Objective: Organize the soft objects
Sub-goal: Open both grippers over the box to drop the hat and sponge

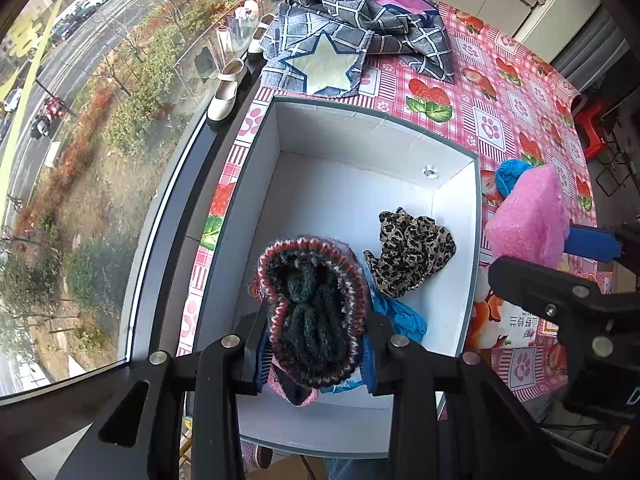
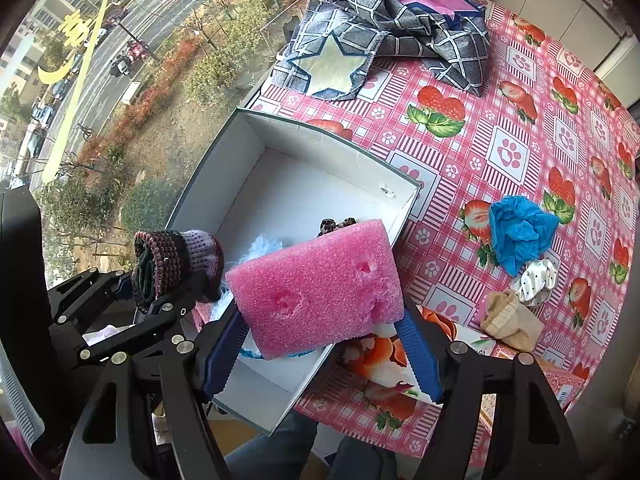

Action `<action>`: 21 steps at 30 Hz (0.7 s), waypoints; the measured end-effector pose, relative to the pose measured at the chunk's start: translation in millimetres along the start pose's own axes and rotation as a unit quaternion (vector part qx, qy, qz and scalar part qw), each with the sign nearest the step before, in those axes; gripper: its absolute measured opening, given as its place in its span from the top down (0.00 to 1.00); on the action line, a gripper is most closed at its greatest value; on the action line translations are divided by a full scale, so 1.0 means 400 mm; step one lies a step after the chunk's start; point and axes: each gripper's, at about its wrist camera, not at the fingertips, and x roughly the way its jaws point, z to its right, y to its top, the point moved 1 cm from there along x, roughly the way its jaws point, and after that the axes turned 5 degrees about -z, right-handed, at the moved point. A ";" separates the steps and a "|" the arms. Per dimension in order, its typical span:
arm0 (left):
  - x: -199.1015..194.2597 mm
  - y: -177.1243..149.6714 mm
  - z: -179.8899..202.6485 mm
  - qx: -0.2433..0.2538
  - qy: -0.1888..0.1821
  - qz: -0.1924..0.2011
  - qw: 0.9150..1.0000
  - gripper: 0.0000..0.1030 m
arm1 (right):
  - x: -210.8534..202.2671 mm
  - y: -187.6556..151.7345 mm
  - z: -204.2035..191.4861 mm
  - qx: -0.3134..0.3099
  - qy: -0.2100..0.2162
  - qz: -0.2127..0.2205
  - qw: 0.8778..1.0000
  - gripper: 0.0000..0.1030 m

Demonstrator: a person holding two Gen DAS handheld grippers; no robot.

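Note:
My left gripper point(image 1: 314, 354) is shut on a striped knitted hat point(image 1: 314, 312) and holds it over the near end of the open white box point(image 1: 256, 148); the hat also shows in the right wrist view point(image 2: 176, 264). My right gripper point(image 2: 320, 344) is shut on a pink foam block point(image 2: 320, 288) above the box's right edge point(image 2: 404, 216); the block shows in the left wrist view point(image 1: 532, 220). In the box lie a leopard-print scrunchie point(image 1: 412, 252) and a blue cloth point(image 1: 404, 316).
A checked grey cloth with a star point(image 2: 384, 40) lies at the table's far end. A blue glove point(image 2: 516, 236), a dotted white scrunchie point(image 2: 536, 280) and a beige sock point(image 2: 508, 320) lie on the strawberry tablecloth point(image 2: 520, 140). White shoes point(image 1: 228, 88) stand on the windowsill at left.

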 end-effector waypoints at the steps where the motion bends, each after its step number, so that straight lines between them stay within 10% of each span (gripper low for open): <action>1: 0.002 0.002 0.002 0.000 0.000 -0.001 1.000 0.64 | 0.001 0.001 0.004 0.001 0.000 -0.001 1.000 0.28; 21: 0.017 0.029 0.013 0.001 0.000 -0.007 1.000 0.63 | 0.005 0.017 0.023 0.008 0.003 -0.006 1.000 0.28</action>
